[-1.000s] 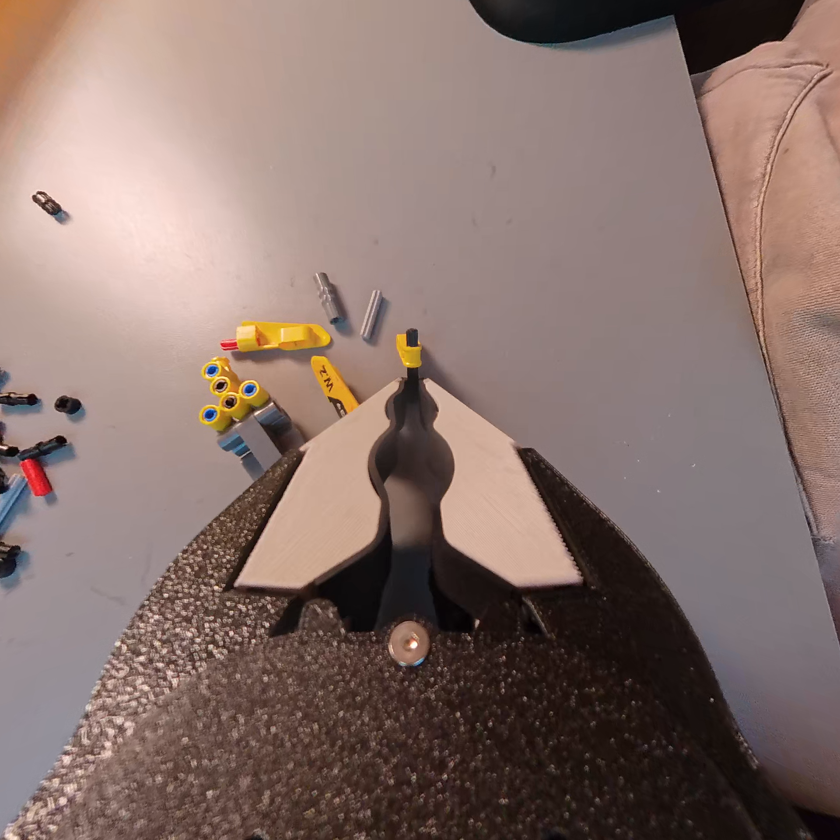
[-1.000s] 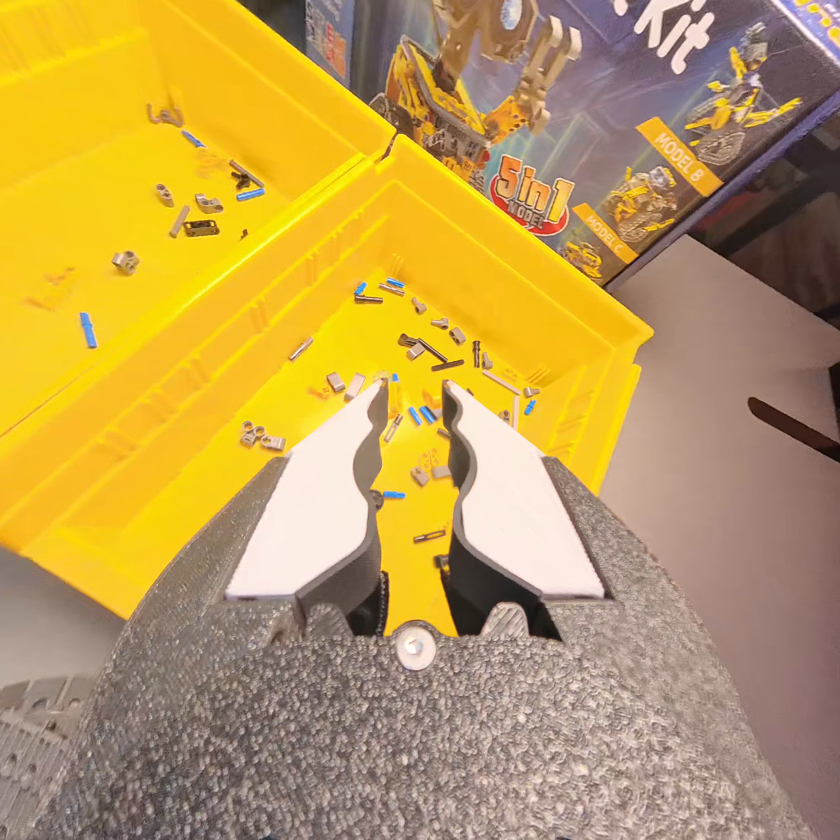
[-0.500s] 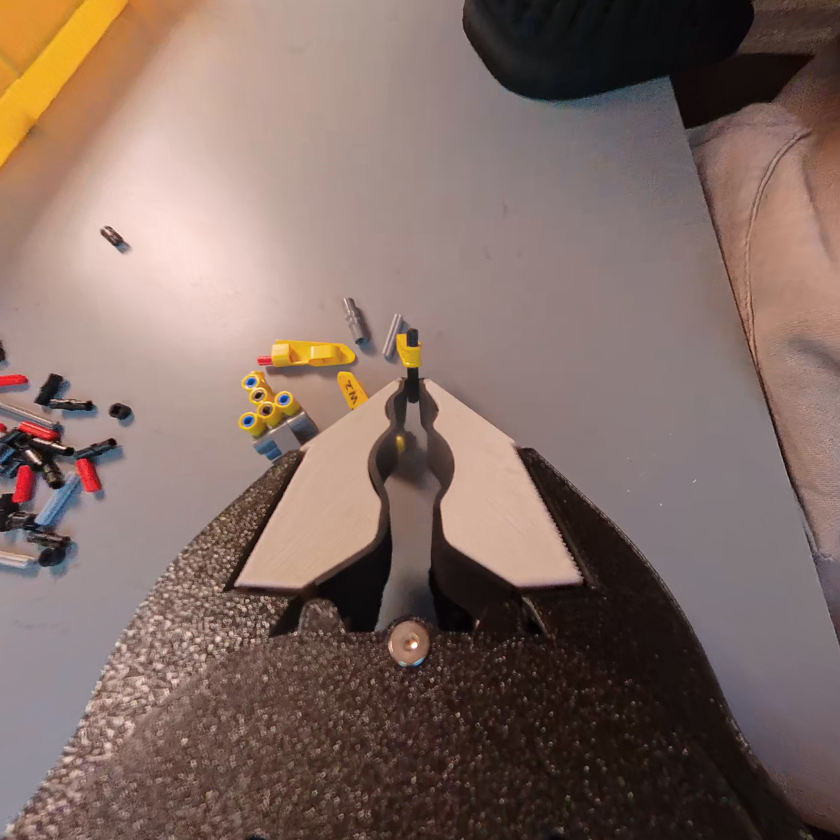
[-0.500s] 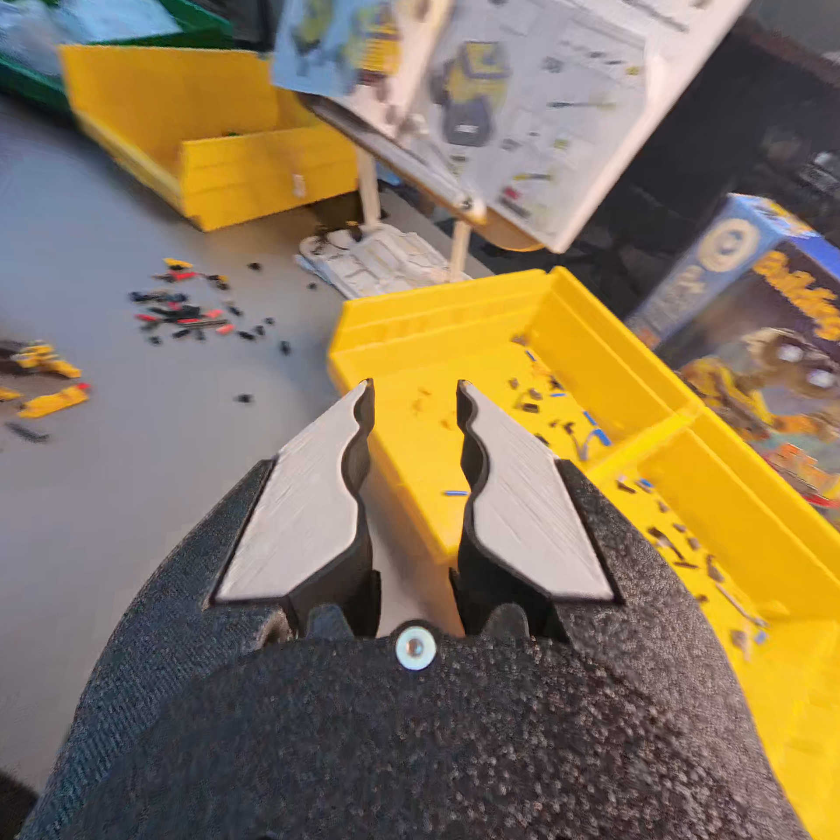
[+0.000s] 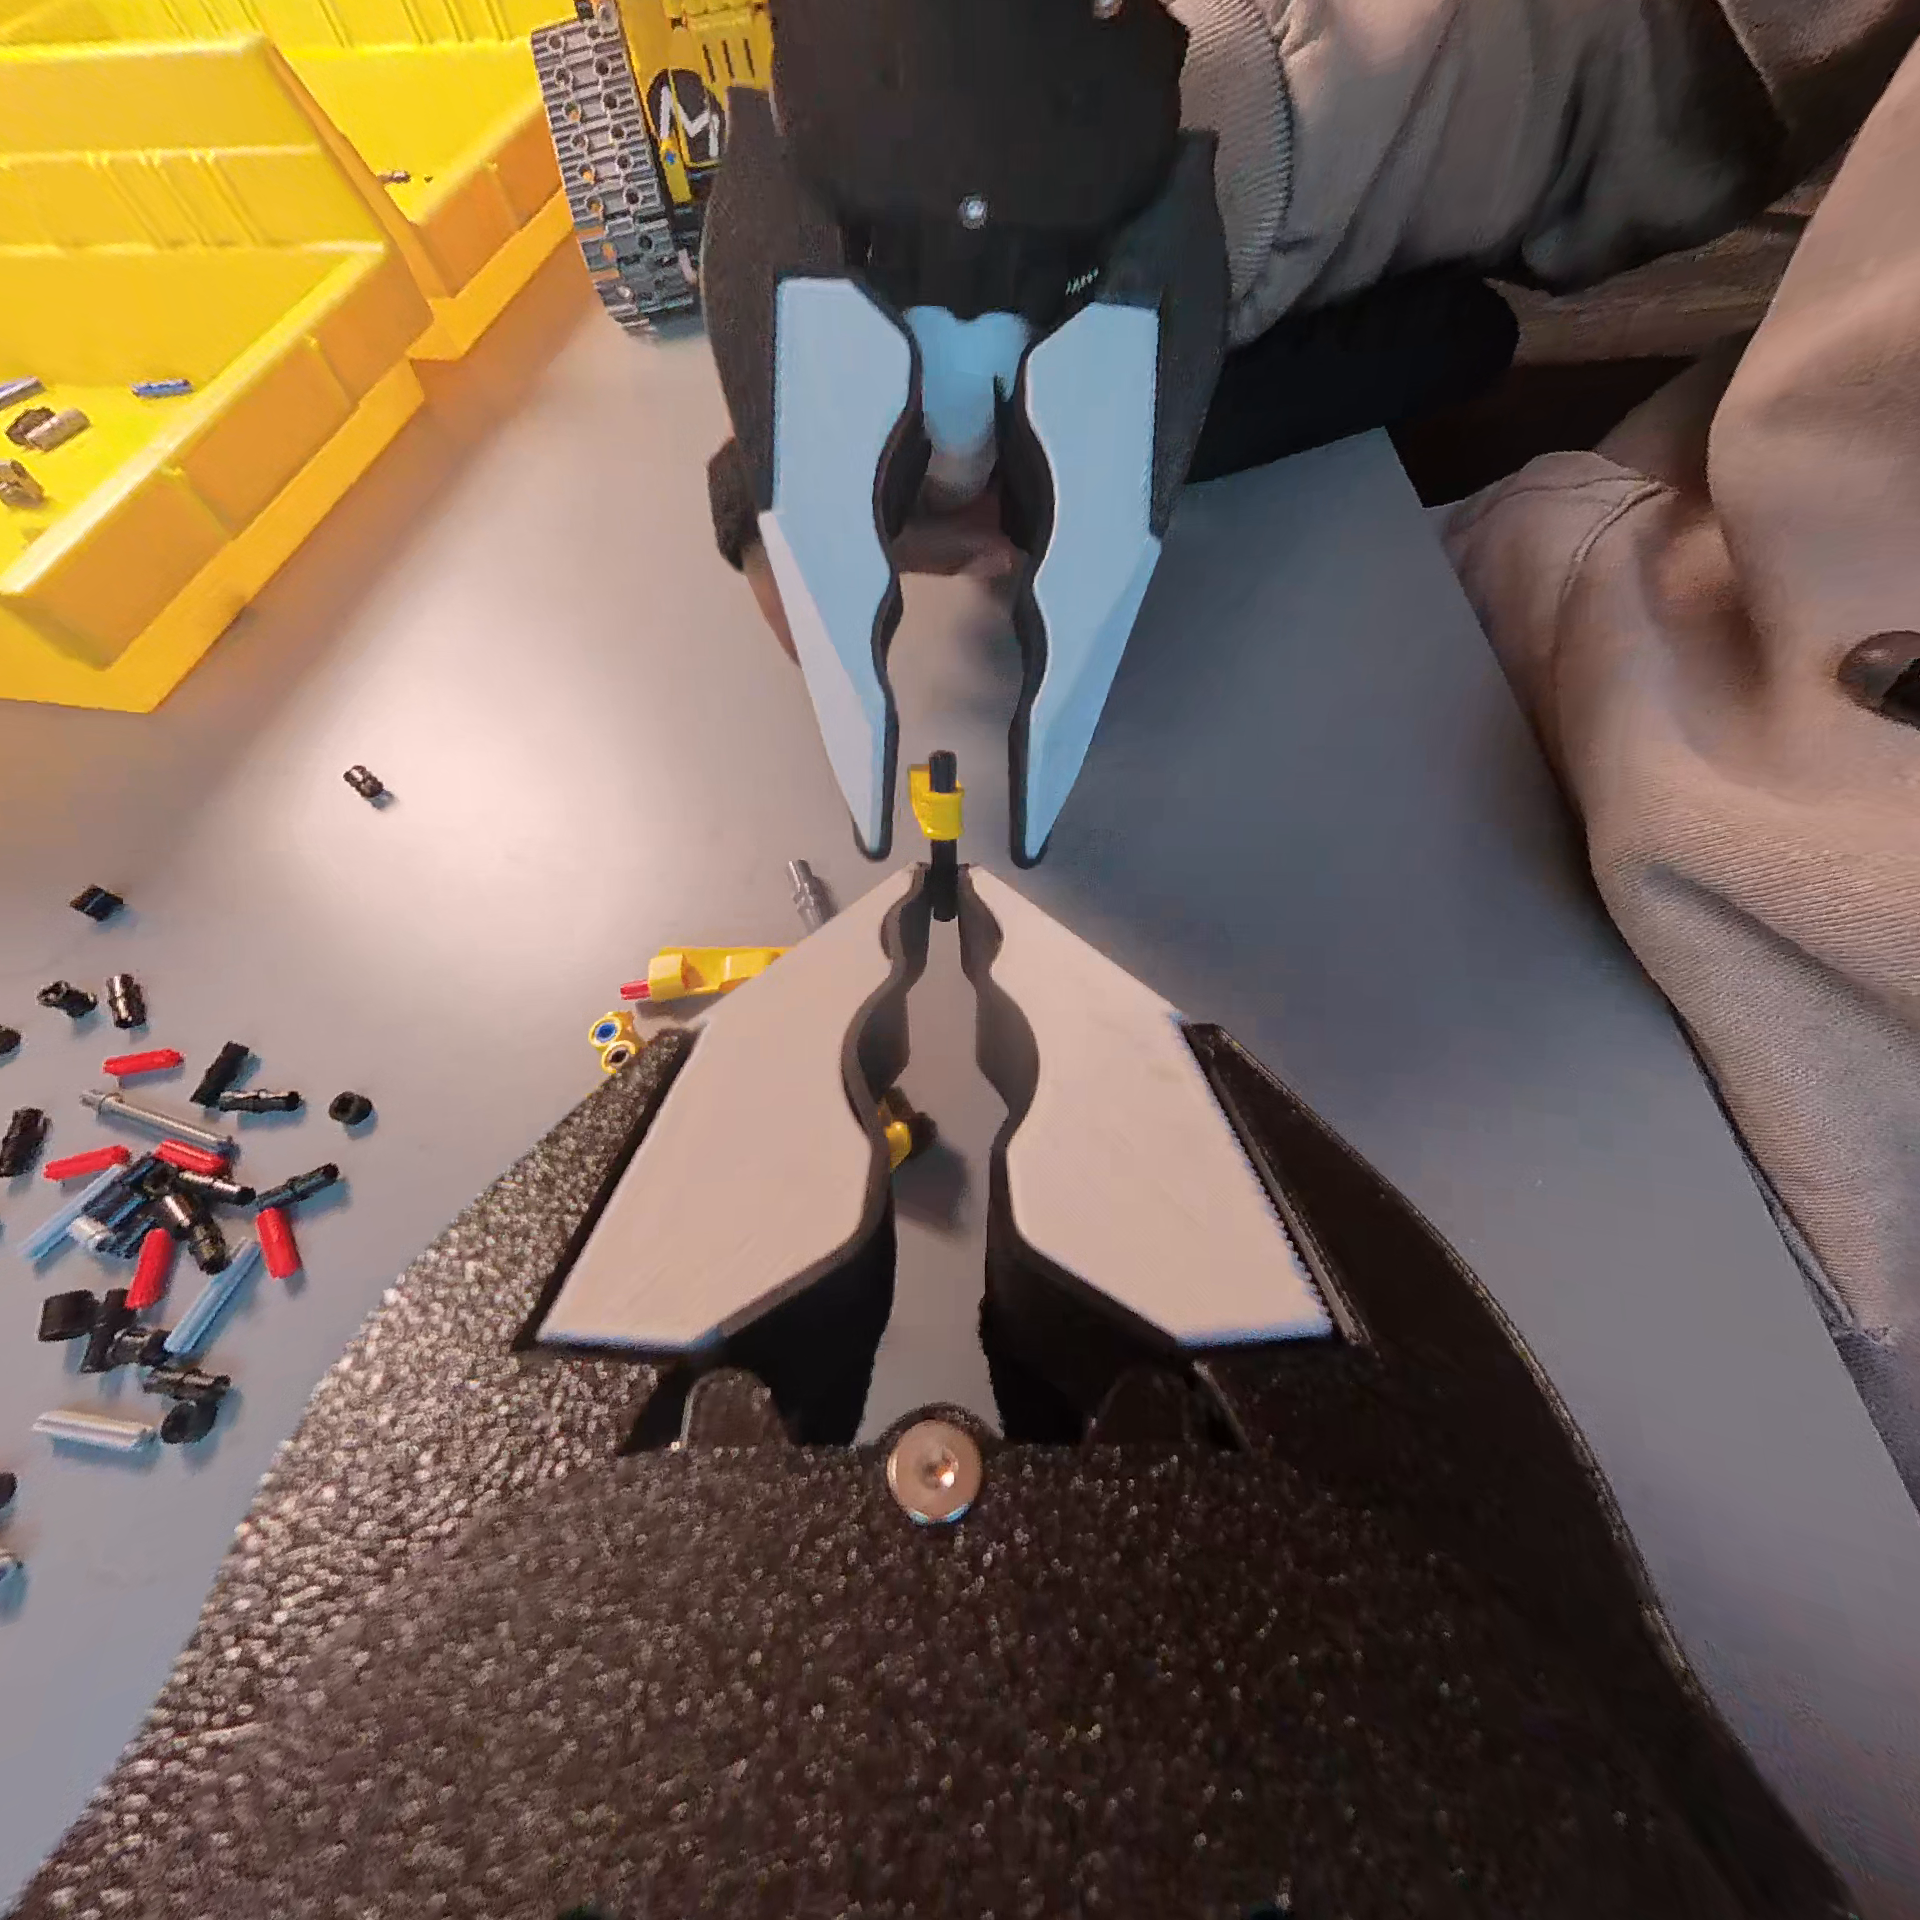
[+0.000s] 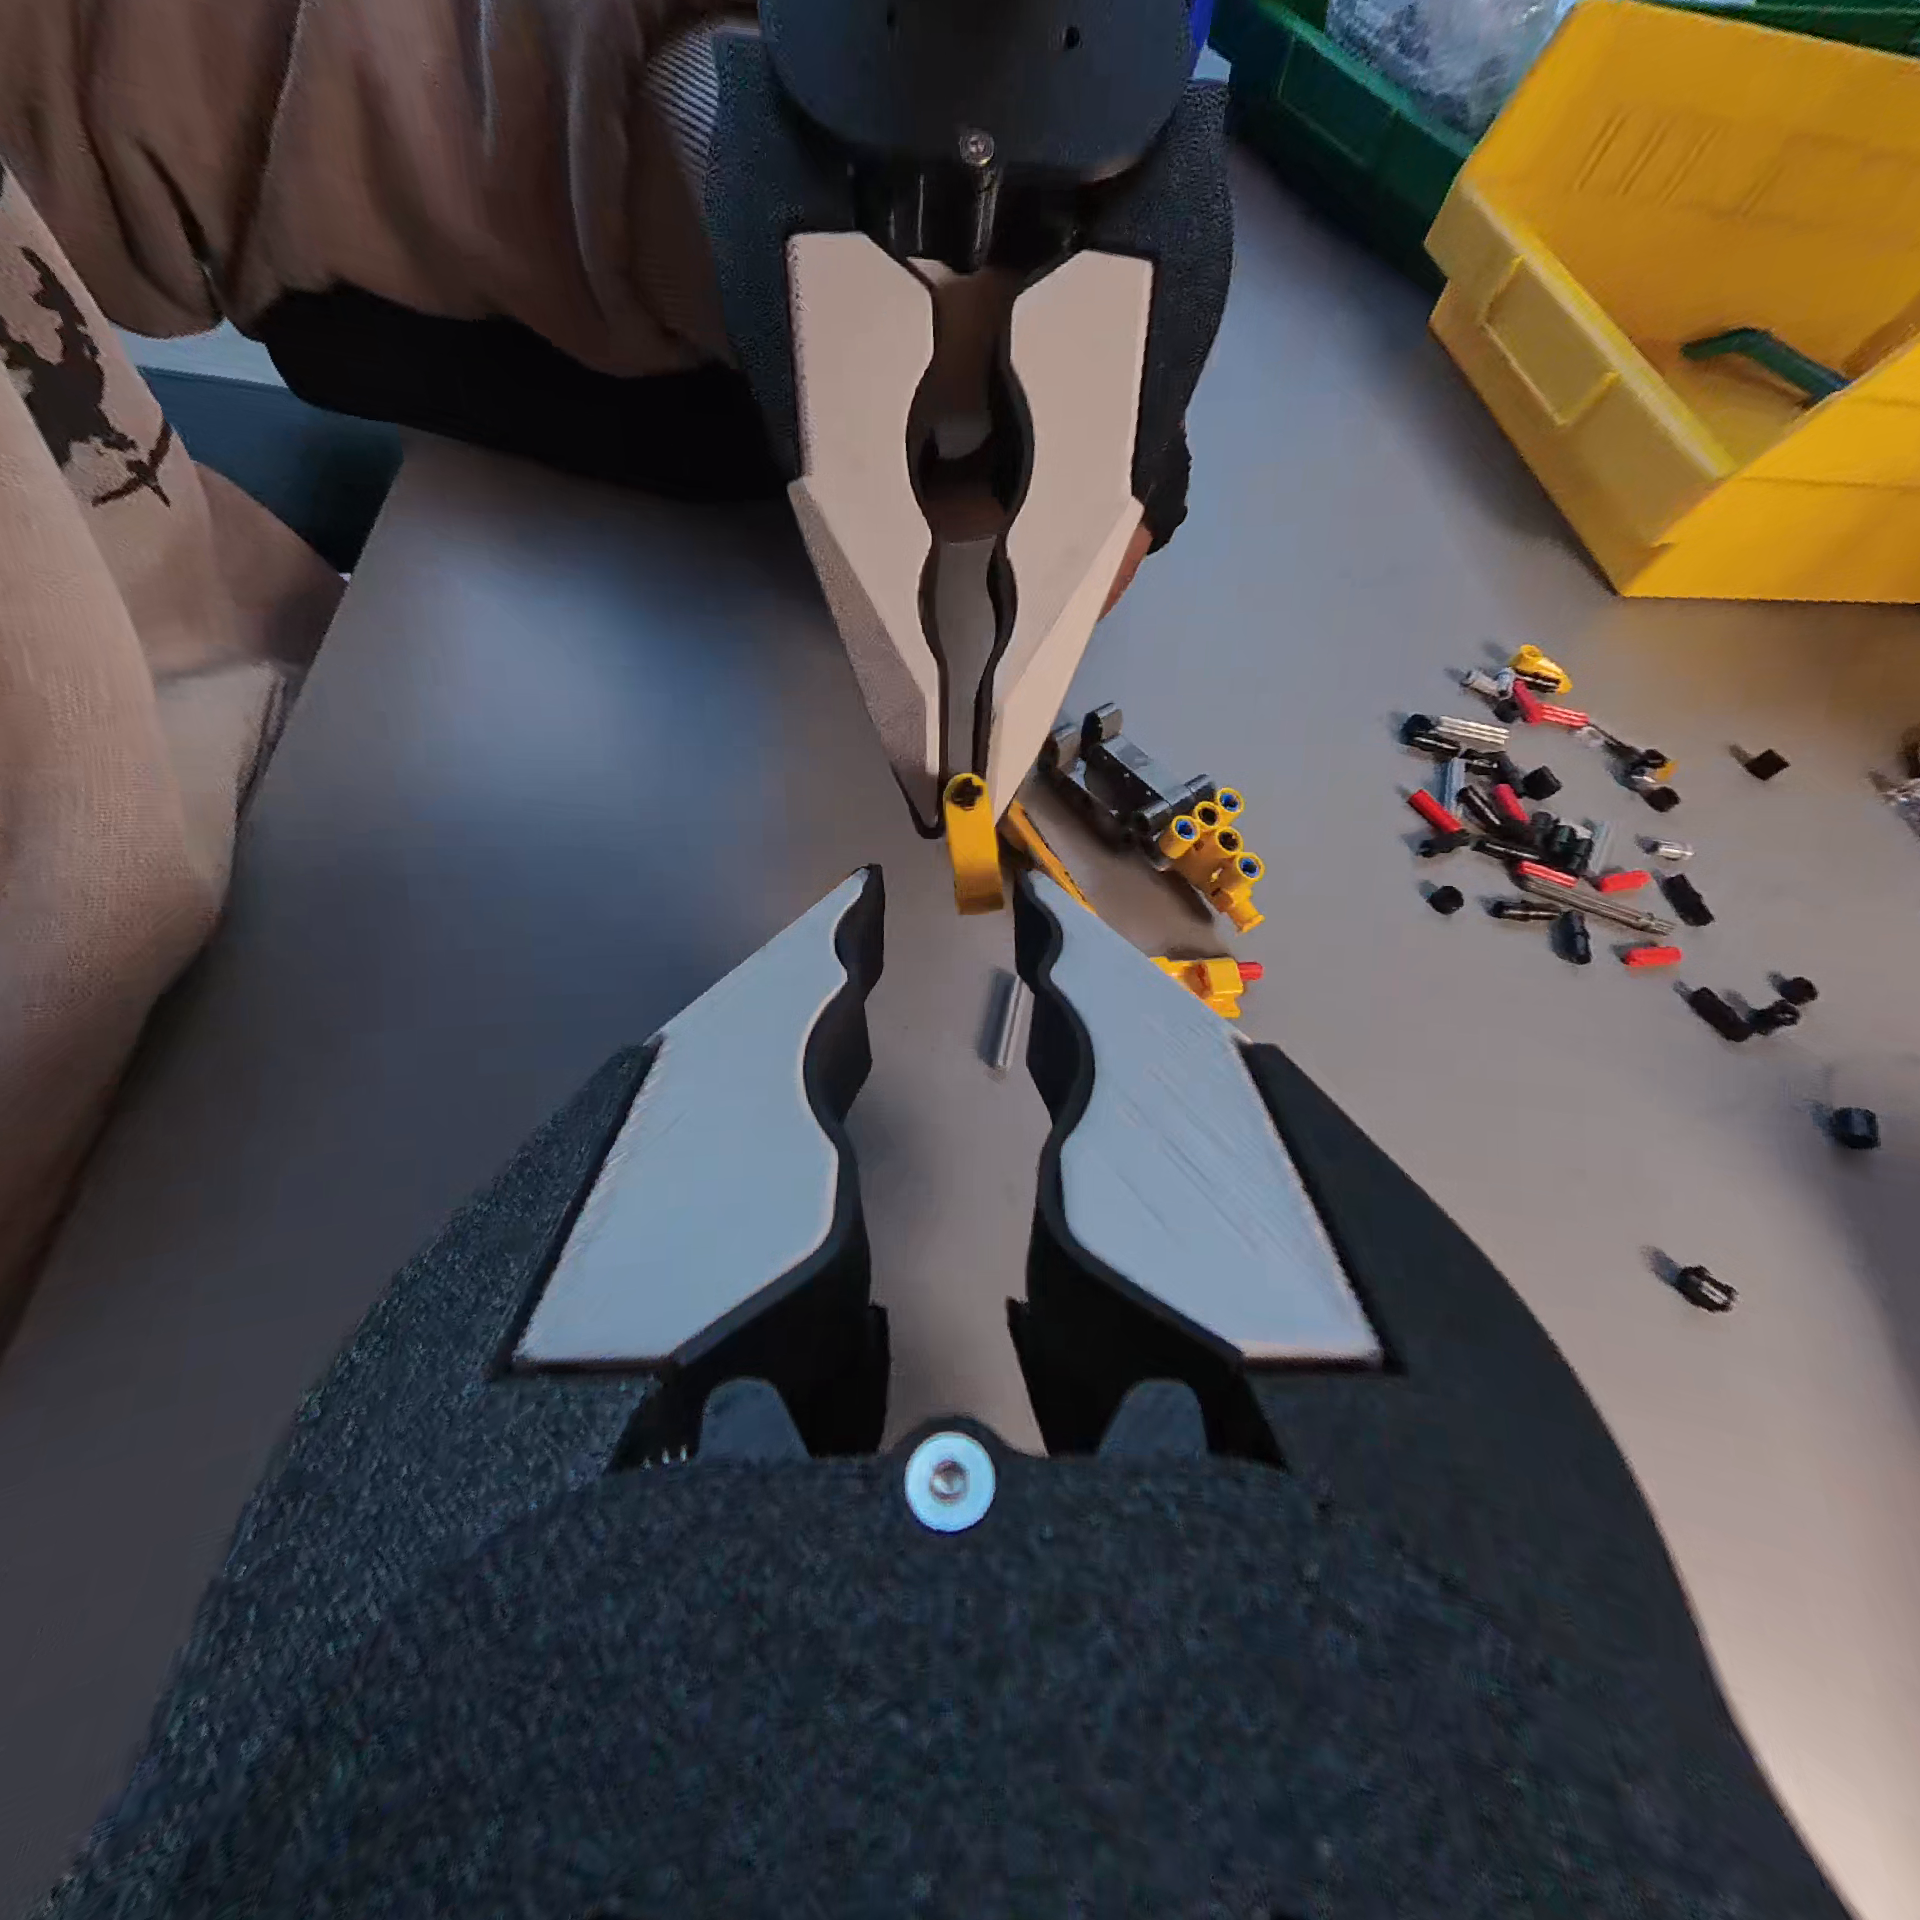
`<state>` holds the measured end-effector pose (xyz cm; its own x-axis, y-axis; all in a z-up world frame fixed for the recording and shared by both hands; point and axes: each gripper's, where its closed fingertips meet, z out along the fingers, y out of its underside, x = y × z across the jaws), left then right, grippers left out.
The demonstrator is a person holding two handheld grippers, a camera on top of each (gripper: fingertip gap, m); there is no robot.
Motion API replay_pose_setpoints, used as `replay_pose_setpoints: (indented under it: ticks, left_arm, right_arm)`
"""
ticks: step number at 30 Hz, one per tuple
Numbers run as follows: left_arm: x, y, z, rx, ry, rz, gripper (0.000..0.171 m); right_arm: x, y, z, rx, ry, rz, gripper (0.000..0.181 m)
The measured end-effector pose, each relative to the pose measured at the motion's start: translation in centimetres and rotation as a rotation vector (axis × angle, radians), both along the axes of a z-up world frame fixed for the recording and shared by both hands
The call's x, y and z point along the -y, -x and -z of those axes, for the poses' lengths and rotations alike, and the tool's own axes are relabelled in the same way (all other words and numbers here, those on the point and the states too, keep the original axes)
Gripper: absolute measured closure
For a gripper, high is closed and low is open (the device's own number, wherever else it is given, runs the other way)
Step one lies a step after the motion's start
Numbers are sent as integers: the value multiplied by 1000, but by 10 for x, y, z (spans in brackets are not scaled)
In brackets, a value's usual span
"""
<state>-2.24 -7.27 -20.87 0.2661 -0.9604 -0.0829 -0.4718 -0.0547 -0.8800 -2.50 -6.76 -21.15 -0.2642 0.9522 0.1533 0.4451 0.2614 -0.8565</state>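
You're at a hobby-style building bench — a smooth grey table point(image 5: 1247, 727) strewn with small red, black and blue plastic construction pins point(image 5: 156, 1174), yellow plastic parts bins point(image 5: 208, 520) alongside, a green bin point(image 6: 1340, 135) behind — and a half-built yellow tracked model point(image 5: 634, 156).

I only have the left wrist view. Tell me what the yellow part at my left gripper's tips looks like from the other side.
Observer: In the right wrist view the yellow part is a short lever. It hangs down from the black axle pinched in the left gripper.
Operator: Report what lies under the right gripper.
Observer: A grey rod lies on the table, seen between the open fingers of the right gripper.
Operator: Name any bin I can't see.
Observer: A green bin stands behind the yellow bin.
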Motion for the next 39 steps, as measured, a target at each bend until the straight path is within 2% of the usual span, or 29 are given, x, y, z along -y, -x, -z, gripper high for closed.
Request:
replay_pose_setpoints:
  ticks: [9, 16, 23, 31, 32, 33, 34, 35, 36, 37, 39]
  left_arm:
    - [5, -1, -1, -16, 2, 25, 168]
    - [6, -3, 6, -23, 54, 21, 167]
    - [2, -10, -7, 25, 29, -9, 168]
    - [0, -17, -37, 187, 82, -4, 168]
    - [-2, -14, -33, 158, 92, -16, 168]
    - [-9, -2, -11, 31, 86, -67, 168]
    - [-14, 12, 10, -41, 93, -110, 168]
    - [-11, 12, 1, 61, 150, -107, 168]
    - [-12, 10, -20, 152, 138, -100, 168]
    - [-18, 9, -36, 195, 99, -114, 168]
    - [-26, 2, -48, 235, 103, -111, 168]
  right_arm:
    - [5, 4, -10, -65, 99, -32, 174]
    - [6, 2, -8, -76, 93, -39, 176]
    - [3, 0, -22, -154, 133, -27, 176]
    - [0, -7, -57, -292, 259, -41, 177]
    - [-1, -9, -63, -315, 288, -45, 177]
    - [-8, -16, -86, -426, 356, -38, 176]
    - [-28, -35, -130, -604, 517, -13, 177]
    - [-48, -54, -155, -698, 484, 36, 178]
    - [-59, -63, -160, -702, 325, 104, 177]
    - [-62, -68, -161, -699, 278, 134, 177]
    - [-67, -65, -148, -662, 299, 179, 177]
